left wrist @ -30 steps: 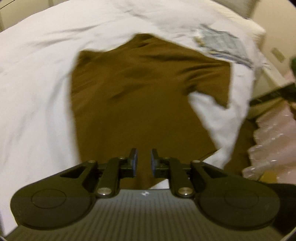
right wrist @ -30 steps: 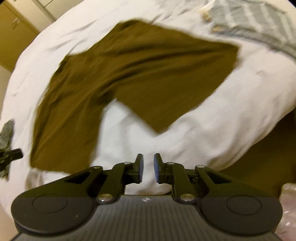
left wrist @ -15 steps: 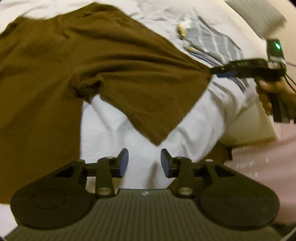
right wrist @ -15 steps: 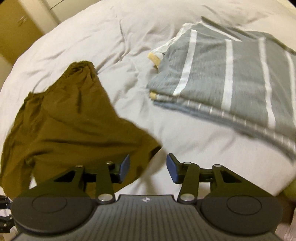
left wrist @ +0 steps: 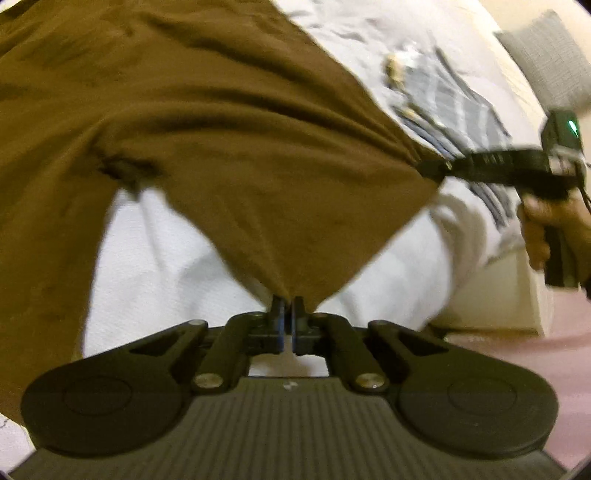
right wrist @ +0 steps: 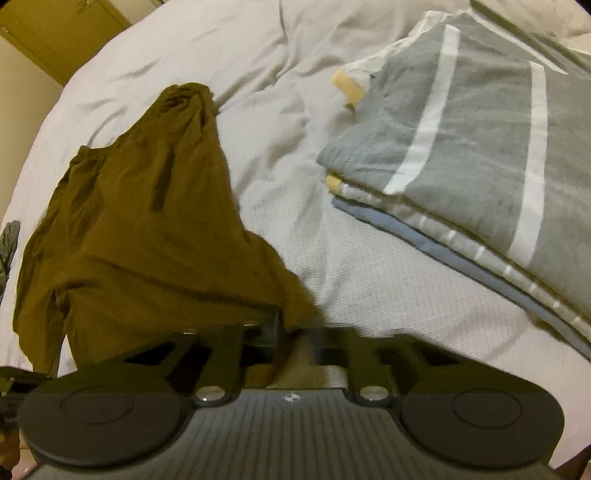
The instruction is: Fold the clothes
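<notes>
A brown T-shirt [left wrist: 192,110] lies spread on the white bed. In the left wrist view its near sleeve comes to a point between the fingers of my left gripper [left wrist: 287,306], which is shut on that sleeve corner. The right gripper [left wrist: 436,170], held by a hand, is shut on the sleeve's other corner at the right. In the right wrist view the brown T-shirt [right wrist: 147,229] bunches toward my right gripper [right wrist: 291,325], whose fingers pinch the cloth; the fingertips are blurred and partly covered by fabric.
A stack of folded grey striped clothes [right wrist: 480,147] lies on the white bedsheet [right wrist: 258,74] to the right of the shirt. A grey pillow [left wrist: 546,55] sits at the bed's far right. Cabinet doors [right wrist: 55,29] stand beyond the bed. The bed edge and pinkish floor [left wrist: 535,350] are on the right.
Both grippers moved in to the sleeve and went from open to shut on its corners. The sleeve is now pulled taut between them.
</notes>
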Tool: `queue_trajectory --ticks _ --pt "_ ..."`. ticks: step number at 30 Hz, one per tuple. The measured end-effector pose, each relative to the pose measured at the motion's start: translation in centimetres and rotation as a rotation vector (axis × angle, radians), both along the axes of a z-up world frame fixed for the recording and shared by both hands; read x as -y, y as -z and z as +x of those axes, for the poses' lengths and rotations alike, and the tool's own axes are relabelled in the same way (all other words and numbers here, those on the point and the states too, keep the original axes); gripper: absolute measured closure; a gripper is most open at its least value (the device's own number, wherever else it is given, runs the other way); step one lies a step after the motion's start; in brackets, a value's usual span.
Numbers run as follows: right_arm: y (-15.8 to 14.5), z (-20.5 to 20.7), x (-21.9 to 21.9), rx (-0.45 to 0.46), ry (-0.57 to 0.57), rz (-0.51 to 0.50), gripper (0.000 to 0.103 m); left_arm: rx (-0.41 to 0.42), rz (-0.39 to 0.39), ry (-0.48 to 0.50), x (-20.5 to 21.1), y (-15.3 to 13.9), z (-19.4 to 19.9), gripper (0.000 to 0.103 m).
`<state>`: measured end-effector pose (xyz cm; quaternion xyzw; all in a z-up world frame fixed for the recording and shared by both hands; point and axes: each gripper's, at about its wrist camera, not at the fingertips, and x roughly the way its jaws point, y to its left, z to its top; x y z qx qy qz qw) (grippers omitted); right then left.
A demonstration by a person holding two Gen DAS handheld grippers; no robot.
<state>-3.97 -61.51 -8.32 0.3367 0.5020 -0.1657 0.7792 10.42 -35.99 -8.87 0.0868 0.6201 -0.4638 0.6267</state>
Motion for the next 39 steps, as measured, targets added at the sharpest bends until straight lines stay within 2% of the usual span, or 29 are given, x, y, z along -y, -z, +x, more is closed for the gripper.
queue_trajectory --ticks 3,6,11,12,13,16,23,26,29,35,37,39 --pt "-0.8 -0.5 0.4 -0.014 -0.004 -0.011 0.103 -0.015 -0.019 0.075 0.2 -0.9 -1.2 0.103" --pt "-0.5 -1.0 0.3 -0.06 -0.02 -0.028 0.103 -0.023 0.006 0.081 0.7 0.0 -1.7 0.102" --pt "0.6 -1.2 1.1 -0.112 0.044 -0.054 0.085 -0.024 0.034 0.09 0.5 0.0 -1.3 0.1" --pt "0.5 -1.3 1.0 -0.122 0.045 -0.079 0.076 -0.014 0.033 0.095 0.1 -0.4 -1.2 0.099" --pt "0.3 -1.3 0.8 -0.135 0.042 -0.11 0.071 -0.003 0.034 0.093 -0.5 -0.9 -1.0 0.099" --pt "-0.9 -1.2 -0.5 -0.187 0.032 -0.232 0.071 0.04 0.035 0.079 -2.6 -2.6 0.3 0.099" --pt "-5.7 -0.8 -4.9 -0.135 0.134 -0.366 0.069 0.236 0.058 0.067 -9.3 -6.7 6.0 0.085" --pt "-7.1 1.1 -8.7 -0.084 0.124 -0.373 0.069 0.331 0.066 0.118 -12.8 -7.6 9.2 0.073" --pt "-7.8 4.2 -13.9 -0.04 0.109 -0.377 0.069 0.419 0.063 0.215 -16.5 -7.7 12.6 0.065" --pt "-8.1 11.5 -26.9 -0.019 0.105 -0.373 0.069 0.548 -0.018 0.497 -23.5 -6.7 20.0 0.063" --pt "-8.0 13.8 -31.6 -0.031 0.118 -0.362 0.069 0.61 -0.052 0.604 -25.3 -6.6 21.9 0.059" --pt "-7.9 16.4 -35.3 -0.036 0.076 -0.358 0.069 0.655 -0.077 0.682 -26.5 -6.6 23.4 0.052"
